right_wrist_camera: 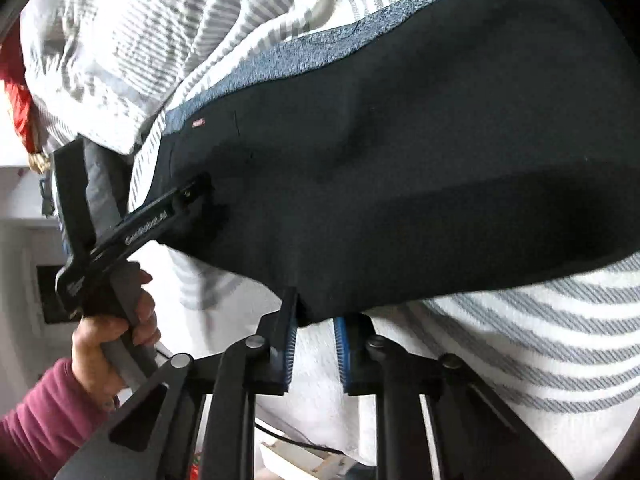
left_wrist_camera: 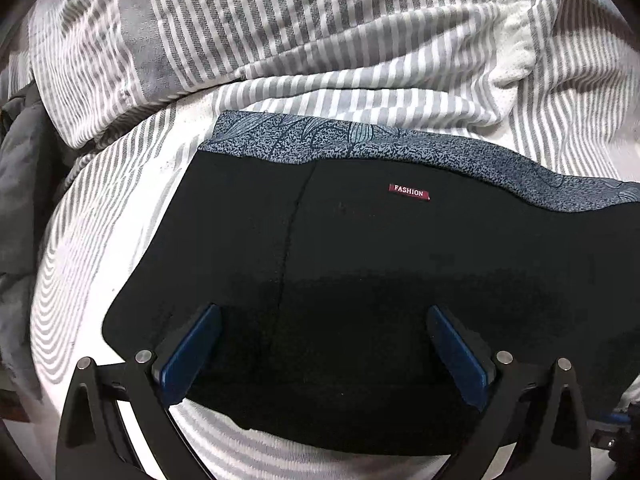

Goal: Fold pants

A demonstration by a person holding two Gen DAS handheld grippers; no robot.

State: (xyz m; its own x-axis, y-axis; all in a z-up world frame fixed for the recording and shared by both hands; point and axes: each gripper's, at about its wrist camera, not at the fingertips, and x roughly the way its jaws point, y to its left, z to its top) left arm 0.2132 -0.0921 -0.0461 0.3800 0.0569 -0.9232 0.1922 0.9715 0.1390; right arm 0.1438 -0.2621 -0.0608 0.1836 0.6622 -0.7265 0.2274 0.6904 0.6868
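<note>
A bed (left_wrist_camera: 100, 240) fills most of both views, covered by a white sheet with grey stripes (right_wrist_camera: 540, 360). Farther back the bedding lies rumpled: a striped duvet (left_wrist_camera: 240, 20) with grey patches is bunched into folds, and a plain white textured patch (left_wrist_camera: 516, 56) shows among the creases. At the left edge of the left wrist view hangs dark grey cloth (left_wrist_camera: 20, 184). In the right wrist view, something red (right_wrist_camera: 16, 92) sits at the far left beyond the bedding. Below it stands a white wall or furniture front (right_wrist_camera: 24, 240) with a dark rectangular panel (right_wrist_camera: 48, 292). Light falls bright and even across the sheet.
</note>
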